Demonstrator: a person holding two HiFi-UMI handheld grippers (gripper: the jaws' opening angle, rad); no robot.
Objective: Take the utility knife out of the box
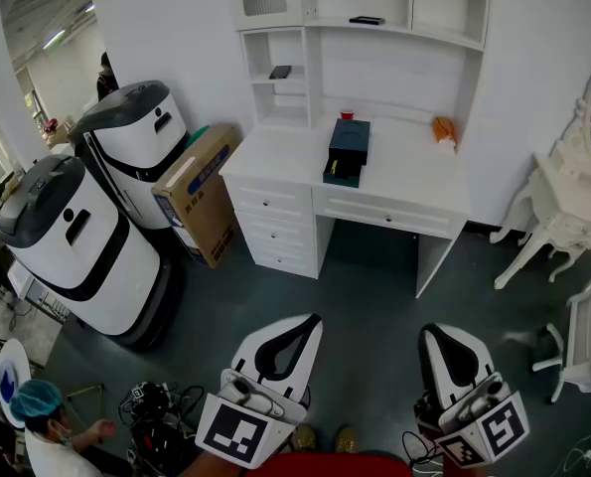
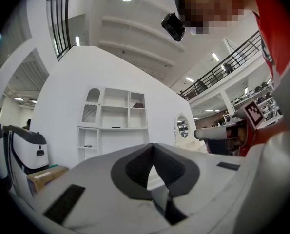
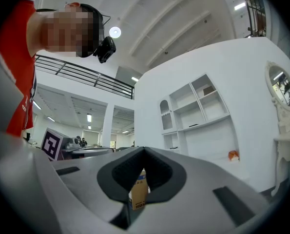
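Note:
A dark box (image 1: pixel 348 150) stands on the white desk (image 1: pixel 275 157) at the far side of the room, its lower drawer part pulled out toward me. No utility knife can be made out from here. Both grippers hang low in front of me, far from the desk. The left gripper (image 1: pixel 313 319) is shut with nothing in it, and in its own view the jaw tips meet at the left gripper (image 2: pixel 152 145). Likewise the right gripper (image 1: pixel 426 332) is shut and empty, its tips touching at the right gripper (image 3: pixel 145 149).
A cardboard box (image 1: pixel 198 192) leans beside the desk's drawers. Two white-and-black machines (image 1: pixel 72 246) stand at the left. A white dressing table (image 1: pixel 563 207) and chair (image 1: pixel 588 356) are on the right. A person (image 1: pixel 47 425) sits near cables (image 1: pixel 161 410) at bottom left.

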